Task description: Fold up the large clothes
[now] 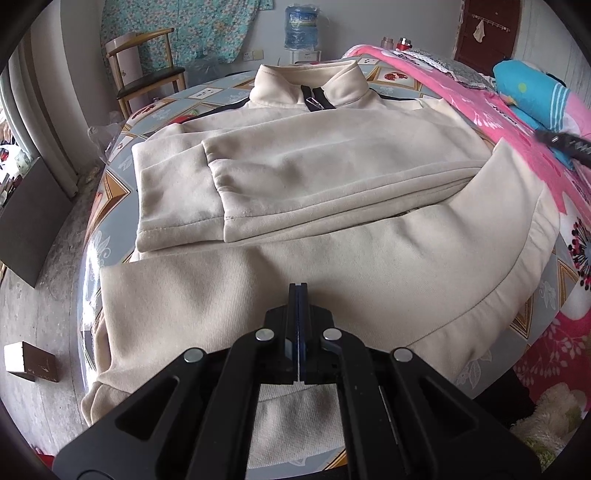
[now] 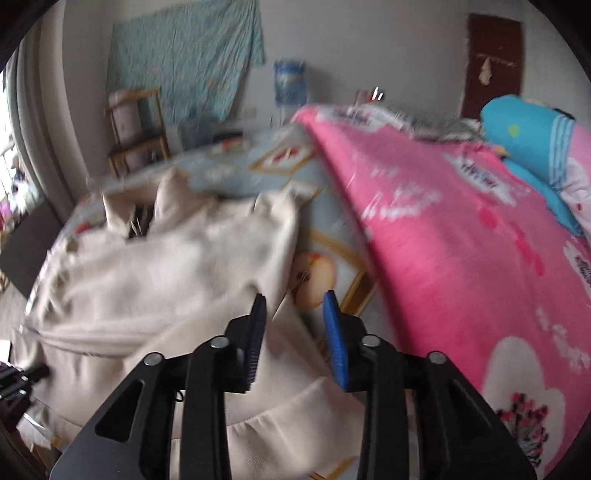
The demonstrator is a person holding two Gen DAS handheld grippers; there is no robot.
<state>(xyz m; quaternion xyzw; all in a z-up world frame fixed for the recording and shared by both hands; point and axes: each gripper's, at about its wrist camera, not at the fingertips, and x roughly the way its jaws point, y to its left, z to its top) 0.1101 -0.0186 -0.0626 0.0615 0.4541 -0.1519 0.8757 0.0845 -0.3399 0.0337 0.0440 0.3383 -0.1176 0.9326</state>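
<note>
A cream zip-neck jacket (image 1: 295, 177) lies face up on the bed, collar (image 1: 308, 86) at the far end. Both sleeves are folded across the chest, with their cuffs (image 1: 177, 199) at the left. The lower body of the jacket spreads toward me. My left gripper (image 1: 297, 286) hovers over that lower part with its pads pressed together and no cloth visible between them. In the blurred right wrist view, my right gripper (image 2: 295, 299) stands open over the jacket's (image 2: 166, 266) right edge, with nothing between its blue pads.
The patterned blue-grey bed sheet (image 2: 332, 184) shows around the jacket. A pink quilt (image 1: 480, 110) with a blue plush toy (image 1: 528, 99) on it lies along the right. A wooden chair (image 1: 147, 70), a water bottle (image 1: 301, 27) and a box (image 1: 31, 360) on the floor stand beyond and left.
</note>
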